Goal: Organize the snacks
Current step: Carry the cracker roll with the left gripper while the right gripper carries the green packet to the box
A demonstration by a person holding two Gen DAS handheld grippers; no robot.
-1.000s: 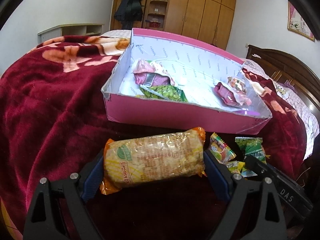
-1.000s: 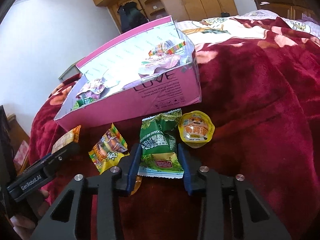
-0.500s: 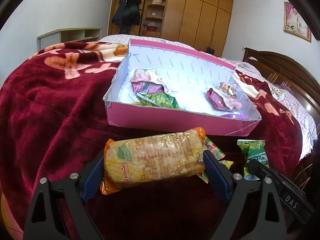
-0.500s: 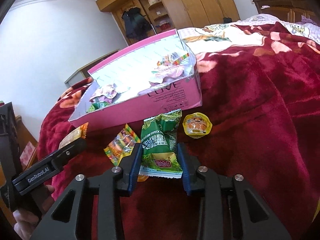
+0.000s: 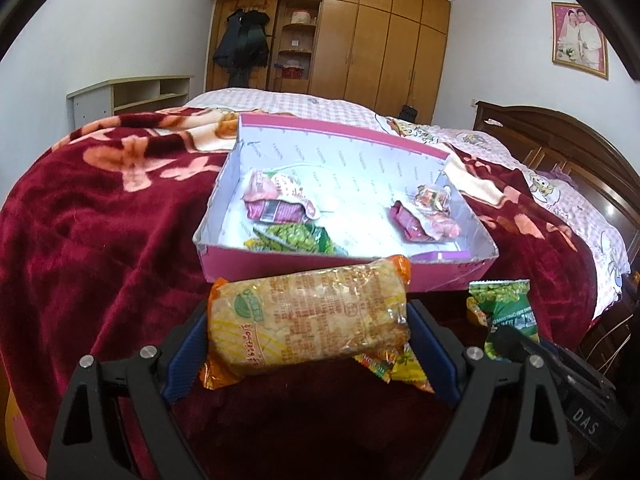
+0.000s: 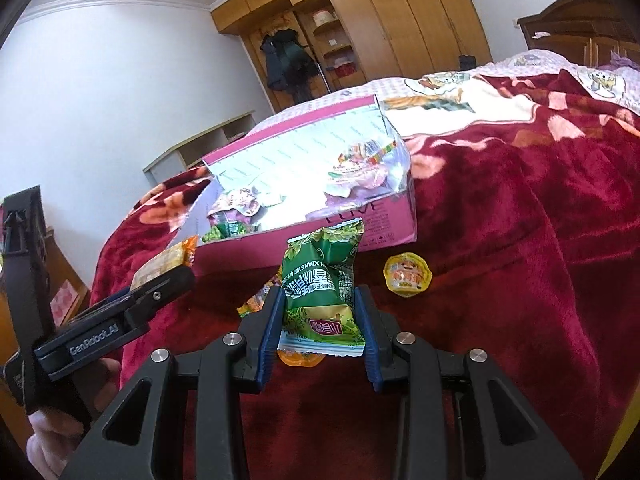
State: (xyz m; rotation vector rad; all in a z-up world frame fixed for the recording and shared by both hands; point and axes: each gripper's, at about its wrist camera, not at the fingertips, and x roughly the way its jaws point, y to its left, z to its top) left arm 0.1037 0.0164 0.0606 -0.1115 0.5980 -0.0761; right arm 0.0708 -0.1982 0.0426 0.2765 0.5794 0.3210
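Bedroom walls and a long wooden wardrobe (image 5: 360,36) stand behind a bed spread with a deep red blanket (image 5: 100,220), which serves as the work surface. On it sits a shallow pink box (image 5: 352,208), open at the top, and it already holds several packets: a pink one with a green one just beside it at one end, and another pink one at the other end. So part of the sorting looks done. Nearer than the box, the left gripper (image 5: 308,332) is clamped across the ends of a long orange biscuit pack (image 5: 308,320), jaws set wide to span it, the pack lifted clear of the blanket. The right gripper (image 6: 320,316) is pinched on the sides of a green snack bag (image 6: 320,280), held upright in front of the box's near wall. Both packs are still outside the box and, in my judgement, need carrying over its rim and letting go. Left on the blanket are a small round yellow jelly cup (image 6: 408,276) beside the box, a bright candy packet (image 5: 394,364) under the biscuit pack, and what may be a second orange cup (image 6: 300,358) below the green bag, though it is mostly hidden.
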